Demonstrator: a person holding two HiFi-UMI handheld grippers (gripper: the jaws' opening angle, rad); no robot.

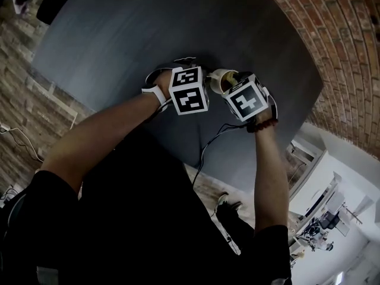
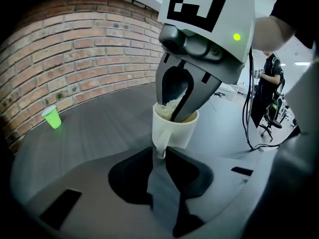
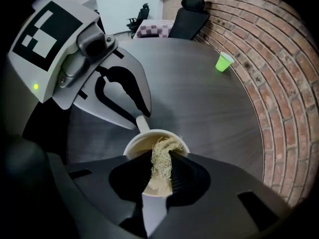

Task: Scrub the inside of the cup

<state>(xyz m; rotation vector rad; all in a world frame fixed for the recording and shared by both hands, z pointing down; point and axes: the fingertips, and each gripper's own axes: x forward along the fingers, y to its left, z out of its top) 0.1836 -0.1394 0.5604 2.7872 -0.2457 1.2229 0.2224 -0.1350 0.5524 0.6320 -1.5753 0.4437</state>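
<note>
A white cup [image 2: 177,130] stands on the dark round table [image 1: 119,34], seen just past the two marker cubes in the head view. My left gripper [image 2: 159,152] is shut on the cup's handle [image 2: 160,144], holding the cup upright. My right gripper [image 3: 161,159] reaches down into the cup [image 3: 137,144] from above, shut on a pale fibrous scrubber [image 3: 160,164] that rests against the inner wall. In the left gripper view the scrubber [image 2: 166,105] shows at the cup's rim between the right gripper's fingers [image 2: 188,97]. The cup's bottom is hidden.
A small green cup [image 3: 224,61] stands far off on the table near the brick wall [image 3: 269,73]. A black office chair [image 3: 188,15] sits beyond the table's far edge. A cable [image 1: 208,144] hangs off the table's near edge. A person [image 2: 269,78] stands in the background.
</note>
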